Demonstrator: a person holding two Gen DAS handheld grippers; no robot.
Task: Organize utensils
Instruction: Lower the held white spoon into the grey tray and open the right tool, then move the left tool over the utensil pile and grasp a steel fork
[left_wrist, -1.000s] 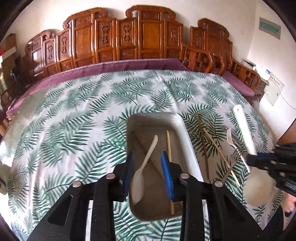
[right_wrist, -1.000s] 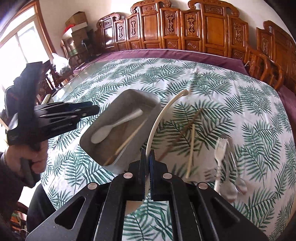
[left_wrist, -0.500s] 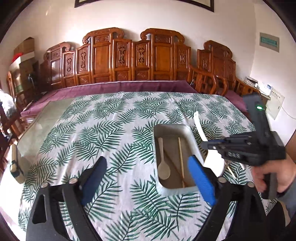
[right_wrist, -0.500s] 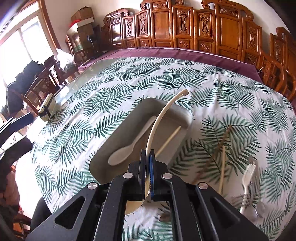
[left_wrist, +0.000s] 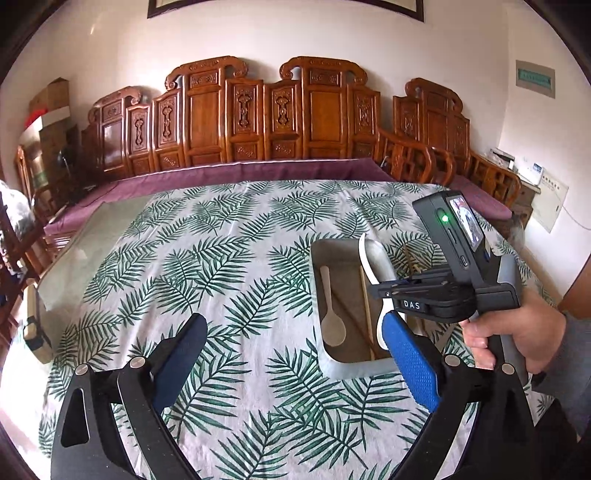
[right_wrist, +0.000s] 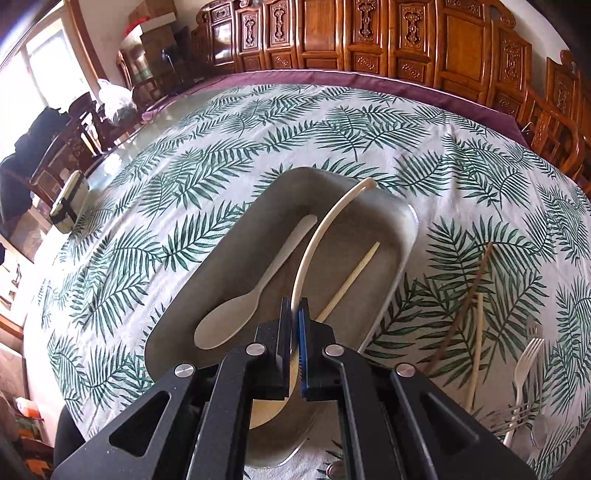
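Right claw (right_wrist: 294, 334) over tray (right_wrist: 236, 251) (pinching ladle (right_wrist: 321, 236)), level.

"DAS" on right gripper (left_wrist: 384, 293) body.

Cream spoon (right_wrist: 236, 317) and chopstick (right_wrist: 349, 280) lie inside grey tray (right_wrist: 391, 291).

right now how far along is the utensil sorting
Done: a cream spoon and a light chopstick lie in the grey tray. In hand: the right gripper is shut on a cream ladle over the tray; the left gripper is open and empty. Left: a dark chopstick, another light chopstick, a white fork and metal forks on the tablecloth.
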